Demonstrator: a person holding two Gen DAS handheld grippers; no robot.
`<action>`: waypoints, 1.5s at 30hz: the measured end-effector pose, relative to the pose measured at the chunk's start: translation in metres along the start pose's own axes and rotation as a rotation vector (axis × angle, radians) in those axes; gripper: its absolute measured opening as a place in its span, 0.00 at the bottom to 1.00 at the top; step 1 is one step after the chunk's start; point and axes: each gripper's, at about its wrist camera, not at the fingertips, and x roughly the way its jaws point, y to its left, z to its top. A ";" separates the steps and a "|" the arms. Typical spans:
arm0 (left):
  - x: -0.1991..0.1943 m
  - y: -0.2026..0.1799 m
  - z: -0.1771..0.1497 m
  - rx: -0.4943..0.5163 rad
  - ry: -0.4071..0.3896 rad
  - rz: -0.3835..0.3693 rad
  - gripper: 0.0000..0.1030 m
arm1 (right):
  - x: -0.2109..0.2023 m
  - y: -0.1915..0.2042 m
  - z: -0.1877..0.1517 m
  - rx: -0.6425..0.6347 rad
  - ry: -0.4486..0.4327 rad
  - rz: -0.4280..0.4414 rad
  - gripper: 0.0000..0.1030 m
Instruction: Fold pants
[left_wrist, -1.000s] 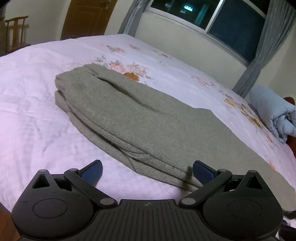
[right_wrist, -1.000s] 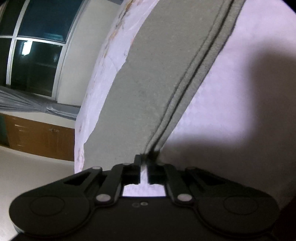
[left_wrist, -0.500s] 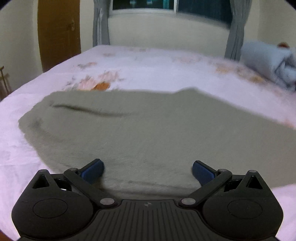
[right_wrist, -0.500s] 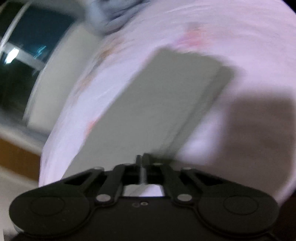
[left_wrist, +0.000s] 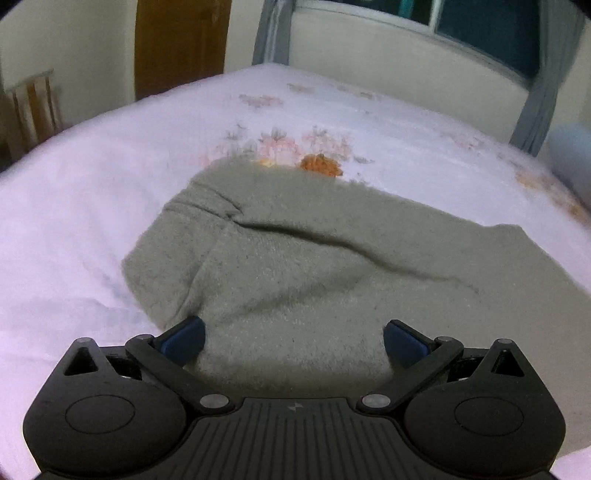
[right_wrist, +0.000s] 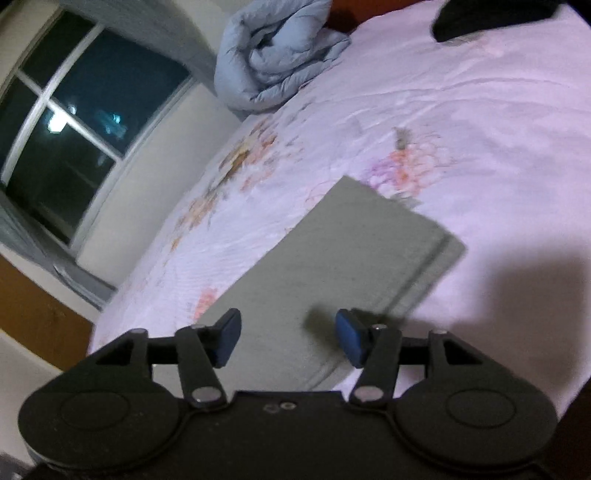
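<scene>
Grey-green pants (left_wrist: 314, 266) lie folded lengthwise on the pale pink floral bed sheet (left_wrist: 92, 192). In the left wrist view their rounded waist end is just ahead of my left gripper (left_wrist: 293, 338), whose blue pads stand wide open above the fabric, pressing on nothing. In the right wrist view the leg end of the pants (right_wrist: 354, 243) stretches away from my right gripper (right_wrist: 288, 339). Its jaws are opening, with the blue pads apart over the fabric near its doubled edge and nothing gripped.
A rolled light blue quilt (right_wrist: 280, 62) lies at the head of the bed, beside a dark item (right_wrist: 491, 18). A window (right_wrist: 74, 133) with grey curtains runs along the far wall. A brown door (left_wrist: 181, 40) and a wooden chair (left_wrist: 33, 107) stand beyond the bed.
My right gripper was shut at the pants' doubled edge and now stands open, pulled back so the leg end shows. My left gripper swung over the waist end, staying open.
</scene>
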 end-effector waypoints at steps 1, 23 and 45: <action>-0.004 -0.003 0.005 0.014 -0.006 0.004 1.00 | 0.006 -0.003 -0.002 0.018 0.013 -0.010 0.50; -0.008 0.074 0.016 -0.164 -0.047 0.088 1.00 | 0.239 0.386 -0.154 -0.860 0.417 0.417 0.58; 0.016 0.051 0.016 -0.066 -0.008 0.099 0.81 | 0.264 0.416 -0.227 -1.261 0.377 0.300 0.00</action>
